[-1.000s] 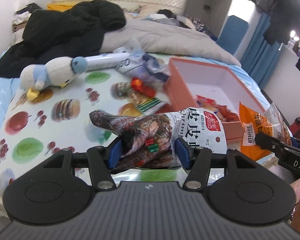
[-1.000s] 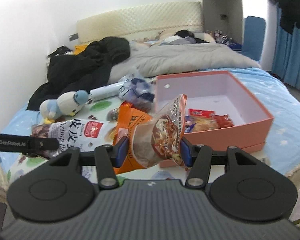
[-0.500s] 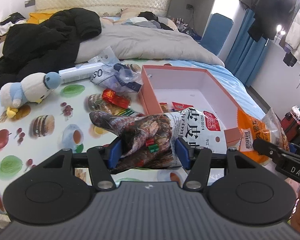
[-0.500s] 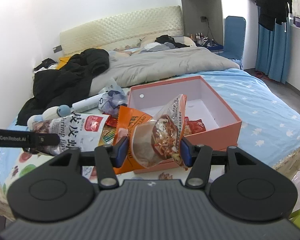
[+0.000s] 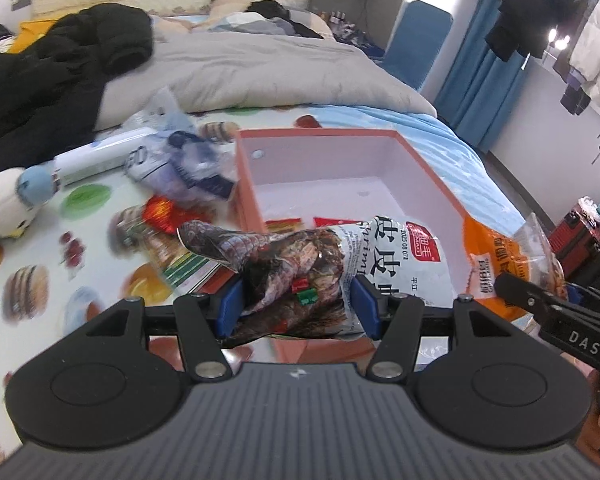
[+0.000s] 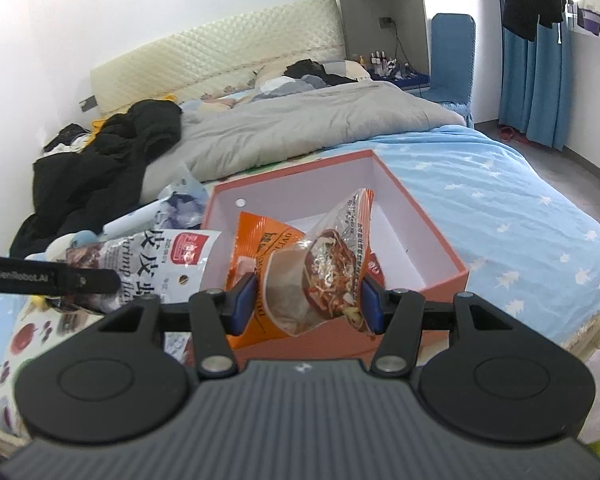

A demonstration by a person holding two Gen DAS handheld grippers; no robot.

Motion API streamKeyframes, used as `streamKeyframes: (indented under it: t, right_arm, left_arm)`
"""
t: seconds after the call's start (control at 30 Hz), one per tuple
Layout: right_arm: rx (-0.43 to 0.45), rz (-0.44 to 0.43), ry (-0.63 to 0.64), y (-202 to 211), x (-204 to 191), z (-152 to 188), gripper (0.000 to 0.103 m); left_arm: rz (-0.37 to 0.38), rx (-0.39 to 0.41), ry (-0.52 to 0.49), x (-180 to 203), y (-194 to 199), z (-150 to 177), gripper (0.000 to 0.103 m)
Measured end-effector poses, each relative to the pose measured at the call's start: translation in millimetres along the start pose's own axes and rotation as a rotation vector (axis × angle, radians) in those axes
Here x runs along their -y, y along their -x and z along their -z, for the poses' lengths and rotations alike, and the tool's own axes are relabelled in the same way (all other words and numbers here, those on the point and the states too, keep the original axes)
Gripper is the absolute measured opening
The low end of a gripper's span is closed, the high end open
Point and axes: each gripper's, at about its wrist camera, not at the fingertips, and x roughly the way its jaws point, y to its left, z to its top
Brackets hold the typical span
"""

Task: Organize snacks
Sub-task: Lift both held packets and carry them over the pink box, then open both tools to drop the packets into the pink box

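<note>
My left gripper (image 5: 298,306) is shut on a white-and-brown shrimp snack bag (image 5: 324,264), held above the near left corner of the open salmon-pink box (image 5: 340,136). The bag also shows in the right wrist view (image 6: 160,264). My right gripper (image 6: 306,306) is shut on an orange and clear snack bag (image 6: 312,272), held over the box (image 6: 420,220) near its front wall. That orange bag shows at the right of the left wrist view (image 5: 496,256). Small red packets (image 5: 284,224) lie inside the box.
Loose snack packets (image 5: 168,216), a crumpled blue-white bag (image 5: 184,160) and a white tube (image 5: 96,156) lie on the fruit-print cloth (image 5: 40,292) left of the box. A plush penguin (image 5: 8,204) lies far left. Black coat (image 5: 60,72) and grey duvet (image 5: 260,64) are behind.
Both grippers have moved forward and rightward with their bags, closer to and over the pink box. Both grips are unchanged.
</note>
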Motion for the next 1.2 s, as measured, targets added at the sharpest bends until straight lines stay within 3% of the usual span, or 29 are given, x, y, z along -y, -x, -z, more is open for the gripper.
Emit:
streamKeyframes:
  t: [0.3,0.63,0.87,0.97,1.07,1.2]
  right_arm:
    - [-0.024,0.035,-0.009,-63.3,30.1,-23.9,0.057]
    - [-0.071,0.083,-0.057,-128.1,57.0,-22.1,0.057]
    - [-0.117,0.107,-0.051,-152.5,64.0,-18.2,0.057]
    - [-0.133,0.106,-0.053,-155.3,65.8,-16.7,0.057]
    - [-0.122,0.119,-0.009,-153.9,62.3,-17.4,0.076]
    - [-0.091,0.13,-0.019,-142.7,62.8,-19.2,0.076]
  left_arm:
    - [0.033,-0.049,-0.037,14.6,-89.0,-45.1,0.063]
    - [0.04,-0.121,-0.074,22.1,-158.5,-65.1,0.063]
    - [0.028,-0.129,-0.078,26.7,-170.3,-59.6,0.064]
    - [0.045,-0.132,-0.065,25.7,-166.5,-58.4,0.073]
    - [0.028,-0.114,-0.063,27.5,-155.8,-58.4,0.076]
    - [0.026,-0.078,-0.088,31.9,-130.3,-58.9,0.076]
